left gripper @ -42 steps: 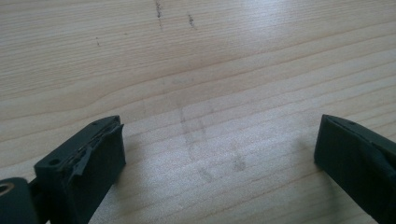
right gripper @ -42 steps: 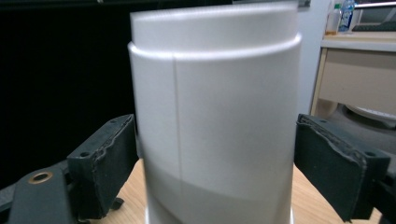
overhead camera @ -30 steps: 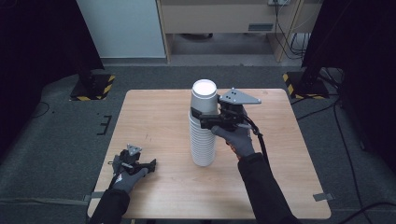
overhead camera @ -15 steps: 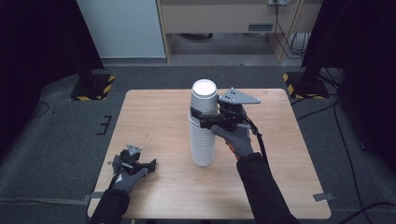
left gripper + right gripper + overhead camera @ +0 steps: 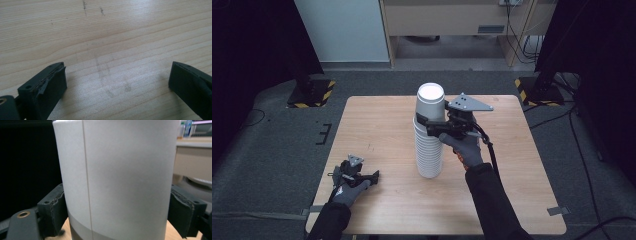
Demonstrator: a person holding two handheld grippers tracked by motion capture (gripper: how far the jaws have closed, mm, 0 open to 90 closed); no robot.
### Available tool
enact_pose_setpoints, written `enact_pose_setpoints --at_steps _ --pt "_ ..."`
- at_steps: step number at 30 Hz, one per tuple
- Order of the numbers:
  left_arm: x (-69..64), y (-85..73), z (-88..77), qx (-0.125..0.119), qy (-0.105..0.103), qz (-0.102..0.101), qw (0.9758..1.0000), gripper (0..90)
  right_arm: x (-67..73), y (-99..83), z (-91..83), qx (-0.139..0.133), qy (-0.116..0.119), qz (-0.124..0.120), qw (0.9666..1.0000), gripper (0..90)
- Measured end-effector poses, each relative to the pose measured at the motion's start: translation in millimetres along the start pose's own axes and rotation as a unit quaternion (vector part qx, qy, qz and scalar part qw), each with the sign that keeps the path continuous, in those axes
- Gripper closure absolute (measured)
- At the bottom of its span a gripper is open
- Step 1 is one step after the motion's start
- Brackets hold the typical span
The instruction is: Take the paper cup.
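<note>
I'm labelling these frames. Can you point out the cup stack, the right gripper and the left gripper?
cup stack (image 5: 429,150): high view, side wall of the lower cups.
right gripper (image 5: 424,125): high view, between its fingertips at the stack.
left gripper (image 5: 373,176): high view, between its fingertips.

Dim room with grey carpeted floor, light wooden table at centre, pale cabinet behind, black-and-yellow striped stand bases either side.
</note>
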State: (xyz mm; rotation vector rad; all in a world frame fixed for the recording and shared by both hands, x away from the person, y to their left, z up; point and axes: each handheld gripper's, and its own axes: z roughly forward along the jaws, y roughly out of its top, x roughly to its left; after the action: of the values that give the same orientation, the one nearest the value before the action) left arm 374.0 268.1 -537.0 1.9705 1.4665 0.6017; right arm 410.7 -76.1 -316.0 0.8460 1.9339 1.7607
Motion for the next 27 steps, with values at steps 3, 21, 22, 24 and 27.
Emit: enact_pose_setpoints --at_steps 3,21,22,24,27 --pt "0.0 0.0 0.0 0.000 0.000 0.000 1.0000 0.5 0.5 6.8 -1.2 0.003 -0.001 -0.004 1.0000 15.7" --pt "-0.4 -0.1 0.3 -0.002 0.000 -0.003 1.0000 0.5 1.7 25.5 -4.5 -0.013 0.007 -0.004 0.9999 15.7" --pt "-0.4 -0.1 0.3 -0.002 0.000 -0.003 1.0000 0.5 1.6 26.6 -5.2 -0.015 0.007 -0.006 0.9999 15.7" --pt "-0.4 -0.1 0.3 -0.002 0.000 -0.003 1.0000 0.5 1.7 27.8 -5.7 -0.015 0.008 -0.005 0.9998 15.7" --pt "-0.4 -0.1 0.3 -0.002 0.000 -0.003 1.0000 0.5 0.3 28.8 -6.6 -0.014 0.009 -0.004 0.9998 15.8"
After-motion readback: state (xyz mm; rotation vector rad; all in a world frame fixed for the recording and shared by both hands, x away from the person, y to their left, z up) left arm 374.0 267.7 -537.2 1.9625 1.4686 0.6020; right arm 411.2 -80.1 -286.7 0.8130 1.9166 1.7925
